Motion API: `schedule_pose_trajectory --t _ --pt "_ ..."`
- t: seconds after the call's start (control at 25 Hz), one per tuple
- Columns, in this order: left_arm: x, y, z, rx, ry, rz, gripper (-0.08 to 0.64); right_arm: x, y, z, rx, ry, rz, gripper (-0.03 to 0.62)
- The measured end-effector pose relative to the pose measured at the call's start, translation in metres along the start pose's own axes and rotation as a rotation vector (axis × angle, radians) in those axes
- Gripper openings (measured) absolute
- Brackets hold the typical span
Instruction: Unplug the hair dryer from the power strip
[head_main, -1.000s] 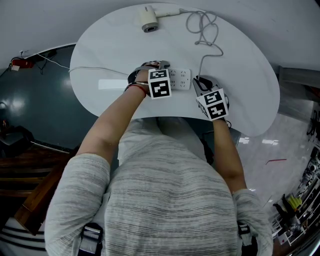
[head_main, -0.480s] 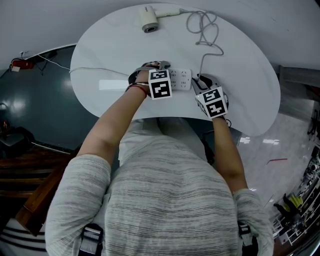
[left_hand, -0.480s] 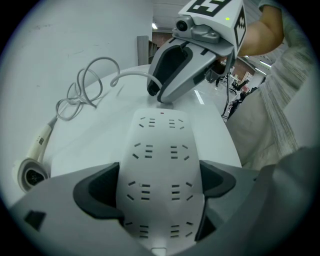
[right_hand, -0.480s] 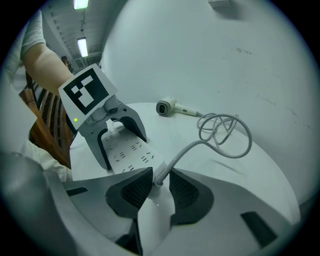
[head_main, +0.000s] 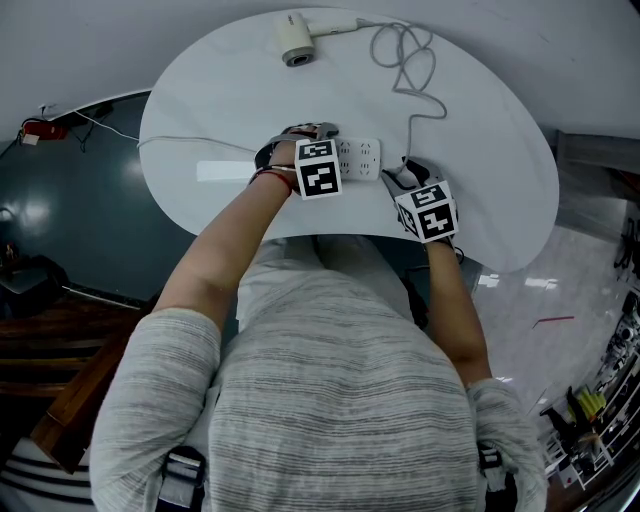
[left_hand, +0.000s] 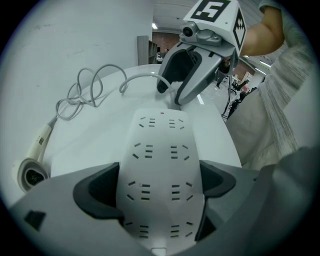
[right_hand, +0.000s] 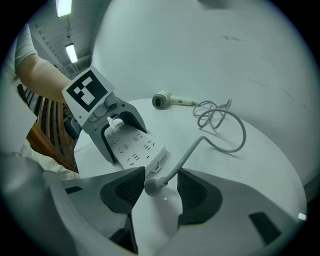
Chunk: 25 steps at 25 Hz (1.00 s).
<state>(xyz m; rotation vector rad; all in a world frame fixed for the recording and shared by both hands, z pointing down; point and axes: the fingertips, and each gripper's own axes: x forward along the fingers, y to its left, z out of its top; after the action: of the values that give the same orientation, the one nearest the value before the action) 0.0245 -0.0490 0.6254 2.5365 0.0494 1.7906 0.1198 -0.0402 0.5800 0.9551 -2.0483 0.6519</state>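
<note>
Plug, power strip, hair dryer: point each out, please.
plug (right_hand: 151, 186), right gripper view, its rounded body.
power strip (left_hand: 159, 165), left gripper view, its socket face.
hair dryer (head_main: 297, 42), head view, its barrel.

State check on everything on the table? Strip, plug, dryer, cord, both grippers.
White power strip: flat on white table, clamped by left gripper, visible sockets empty.
Grey round plug: out of strip, between right gripper jaws, opening.
White hair dryer: lying at table's far end.
Grey cord: loosely looped.

Hair dryer (head_main: 297, 38) lies behind power strip (head_main: 360, 158) on table (head_main: 200, 110).
</note>
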Motion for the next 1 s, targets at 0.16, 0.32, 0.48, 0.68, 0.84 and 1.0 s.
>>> schedule_pose_trajectory --t 0.16,0.32,0.48,0.68,0.84,1.0 --pt "0.001 0.001 0.000 0.000 0.000 0.000 0.479 -0.007 -0.006 -0.012 0.039 0.035 -0.029 0.201" --pt "0.001 0.001 -0.001 0.000 0.001 0.001 0.479 -0.016 -0.013 -0.022 0.059 0.058 -0.080 0.207" --pt "0.000 0.001 -0.002 0.000 -0.001 0.002 0.479 -0.027 -0.017 -0.025 0.042 0.057 -0.128 0.210" --pt "0.001 0.001 -0.003 0.001 0.001 0.003 0.479 -0.042 -0.016 -0.014 0.053 -0.020 -0.147 0.210" --pt "0.001 0.001 -0.003 0.002 0.000 0.003 0.479 -0.055 -0.013 0.000 0.054 -0.090 -0.156 0.210" --pt "0.001 0.002 -0.004 0.003 -0.006 0.008 0.479 -0.069 -0.008 0.017 0.080 -0.185 -0.140 0.210"
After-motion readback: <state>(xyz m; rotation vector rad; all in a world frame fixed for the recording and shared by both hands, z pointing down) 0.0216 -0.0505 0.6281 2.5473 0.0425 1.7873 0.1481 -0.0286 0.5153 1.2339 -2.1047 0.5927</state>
